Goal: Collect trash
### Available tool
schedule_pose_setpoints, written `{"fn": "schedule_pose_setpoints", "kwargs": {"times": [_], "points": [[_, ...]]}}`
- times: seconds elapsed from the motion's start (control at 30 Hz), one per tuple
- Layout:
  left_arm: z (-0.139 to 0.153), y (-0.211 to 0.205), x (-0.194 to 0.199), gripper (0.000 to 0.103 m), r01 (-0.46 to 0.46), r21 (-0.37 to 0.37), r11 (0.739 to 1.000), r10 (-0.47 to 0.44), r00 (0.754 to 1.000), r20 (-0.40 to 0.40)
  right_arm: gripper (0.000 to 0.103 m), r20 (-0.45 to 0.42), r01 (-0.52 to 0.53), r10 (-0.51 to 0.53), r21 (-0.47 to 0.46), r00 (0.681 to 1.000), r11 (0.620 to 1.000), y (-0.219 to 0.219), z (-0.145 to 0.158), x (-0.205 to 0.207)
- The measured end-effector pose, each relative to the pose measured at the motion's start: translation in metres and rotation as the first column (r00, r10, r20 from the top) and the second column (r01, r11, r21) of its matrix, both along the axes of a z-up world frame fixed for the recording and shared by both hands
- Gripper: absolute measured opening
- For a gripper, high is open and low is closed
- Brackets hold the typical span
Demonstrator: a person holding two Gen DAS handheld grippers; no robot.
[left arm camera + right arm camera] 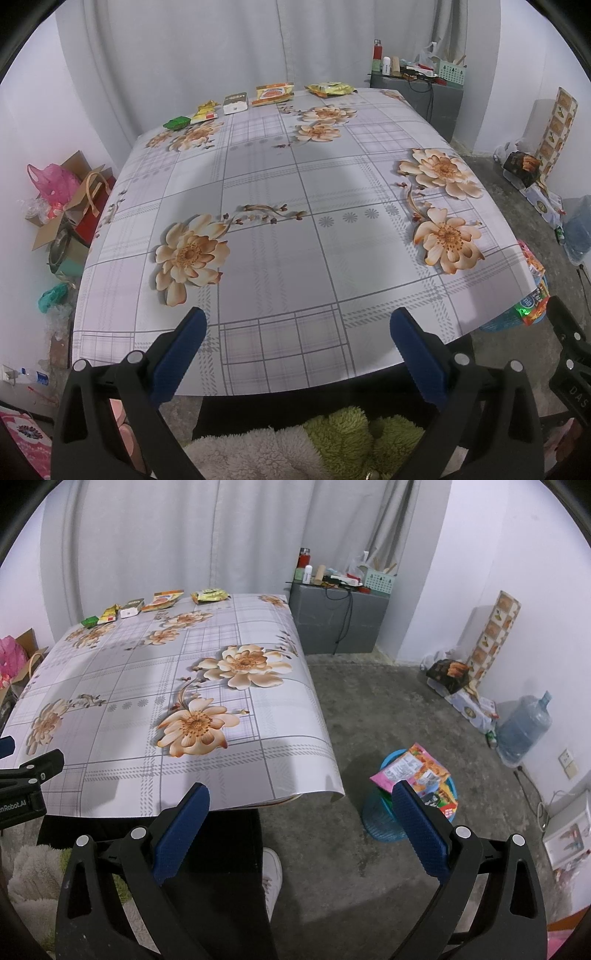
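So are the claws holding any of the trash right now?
No, nothing is held. The left gripper and the right gripper are both open and empty. The wrappers lie untouched at the table's far edge.

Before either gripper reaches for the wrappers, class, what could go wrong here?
1. The five wrappers, from the green packet to the yellow bag, line the table's far edge; a nudge might push them off.
2. The blue bin already brims with packets, so added trash may spill.

grey curtain (pixel 221 48) – concrete floor (pixel 388 709)
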State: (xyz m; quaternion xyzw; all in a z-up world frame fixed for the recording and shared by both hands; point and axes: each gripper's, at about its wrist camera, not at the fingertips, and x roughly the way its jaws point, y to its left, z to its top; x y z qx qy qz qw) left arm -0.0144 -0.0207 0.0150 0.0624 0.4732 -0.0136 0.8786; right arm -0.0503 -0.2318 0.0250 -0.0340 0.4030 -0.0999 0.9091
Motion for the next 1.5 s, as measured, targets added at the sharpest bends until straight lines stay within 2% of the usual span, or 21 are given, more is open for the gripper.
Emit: {"fn": "schedule_pose_setpoints", "kwargs": {"times": [1.5], "points": [[0.0003,0.0045,-0.0024,0.097,-0.003,0.004,1.0,0.003,1.0,-0.001,0.095,0.003,0.001,-0.001,0.004,1.0,1.0,0.0017,0.0,0.0004]]}}
